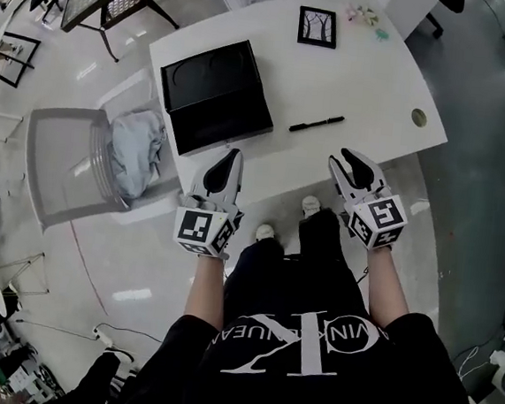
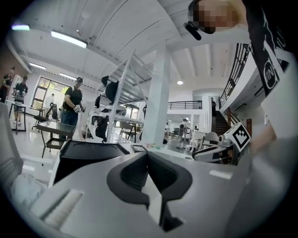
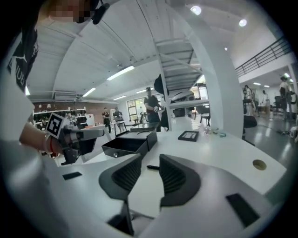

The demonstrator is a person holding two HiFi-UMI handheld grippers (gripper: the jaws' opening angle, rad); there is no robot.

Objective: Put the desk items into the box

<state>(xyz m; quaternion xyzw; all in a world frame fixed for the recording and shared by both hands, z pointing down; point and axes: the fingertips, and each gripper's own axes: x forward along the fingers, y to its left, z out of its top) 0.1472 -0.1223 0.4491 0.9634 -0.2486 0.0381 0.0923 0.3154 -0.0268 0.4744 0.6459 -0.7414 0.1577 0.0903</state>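
White rounded desk (image 1: 370, 84): glossy black rectangular box (image 1: 216, 96), slim black pen (image 1: 316, 123)

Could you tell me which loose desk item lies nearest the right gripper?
The black pen, lying just ahead of the right gripper; the framed picture and small trinkets sit far back on the desk.

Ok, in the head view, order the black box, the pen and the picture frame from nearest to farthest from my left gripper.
1. Black box, just ahead of the left gripper, at the left of the table.
2. Pen, to the right of the box.
3. Picture frame, by the far edge.
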